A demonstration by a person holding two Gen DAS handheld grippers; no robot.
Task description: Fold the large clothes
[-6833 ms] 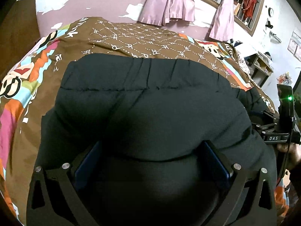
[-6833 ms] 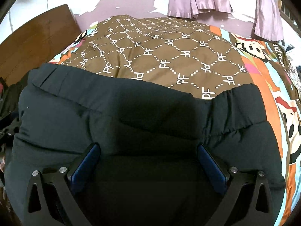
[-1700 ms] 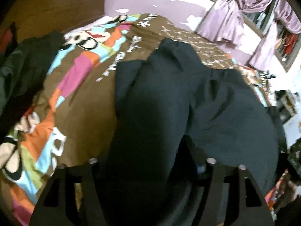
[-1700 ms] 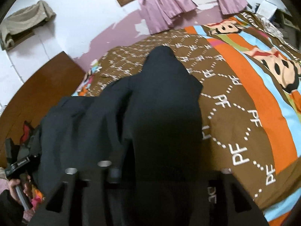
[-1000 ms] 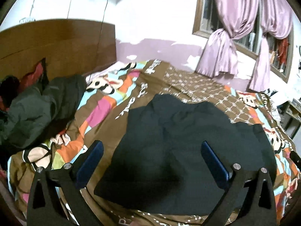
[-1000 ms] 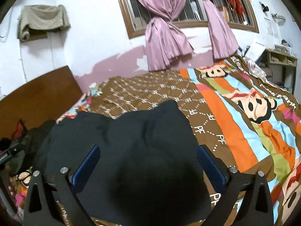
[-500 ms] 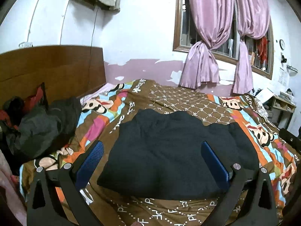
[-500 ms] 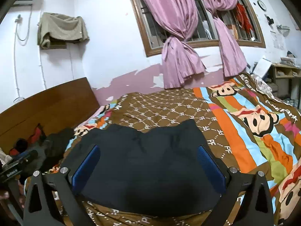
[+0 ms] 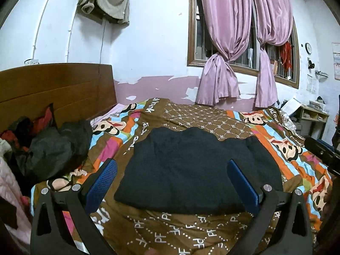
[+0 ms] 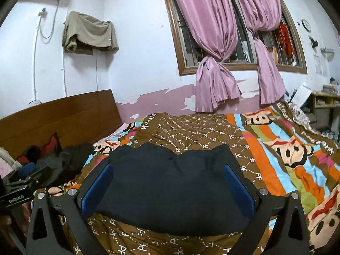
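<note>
Black and puffy, the jacket (image 9: 197,165) is lying folded into a broad block in the middle of the bed, on the brown patch of the quilt (image 9: 212,119) printed with PF letters. I am holding the left gripper (image 9: 172,178) above the bed's near edge, its blue pads (image 9: 102,180) spread wide, gripping nothing; the jacket is showing between the fingers but beyond them, untouched. I am keeping the right gripper (image 10: 167,182) just as wide open and just as empty, its pads (image 10: 238,189) framing the same block (image 10: 170,187) from a little to the right. In the right view the left gripper's body (image 10: 19,191) is poking in at the left edge.

A dark heap of clothes (image 9: 51,148) is sitting at the left of the bed against the wooden headboard (image 9: 57,85), well apart from the jacket. Behind the bed, pink curtains (image 9: 233,42) are hanging knotted over a barred window, and a tan cloth (image 9: 104,2) is draped high on the white wall. A shelf (image 9: 312,116) is standing at the far right.
</note>
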